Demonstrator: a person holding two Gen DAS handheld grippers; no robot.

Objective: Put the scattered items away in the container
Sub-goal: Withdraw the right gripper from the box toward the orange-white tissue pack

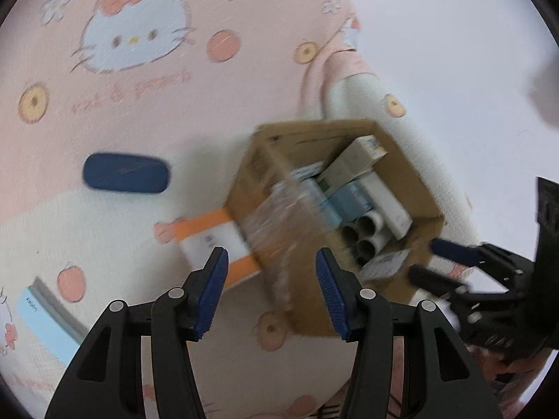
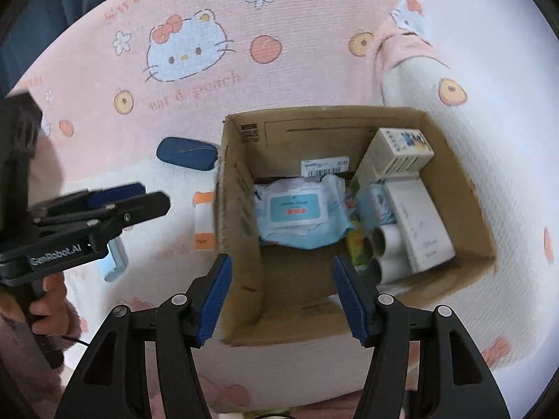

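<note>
Left wrist: left claw (image 1: pixel 271 288) open, empty, over cardboard box (image 1: pixel 335 209); go next for navy case (image 1: pixel 126 177) on the blanket (image 1: pixel 146 111).

Right wrist: right claw (image 2: pixel 281 295) open and empty above box, wipes pack (image 2: pixel 297 209) inside; lift clear.

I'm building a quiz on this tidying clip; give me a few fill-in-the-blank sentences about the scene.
The wet wipes pack lies inside the cardboard ____.
The glasses case outside the cardboard box is dark ____.
Between the pads of the right claw there is ____.
The blanket shows a cartoon ____ with a bow.

Missing words: box; blue; nothing; cat
</note>
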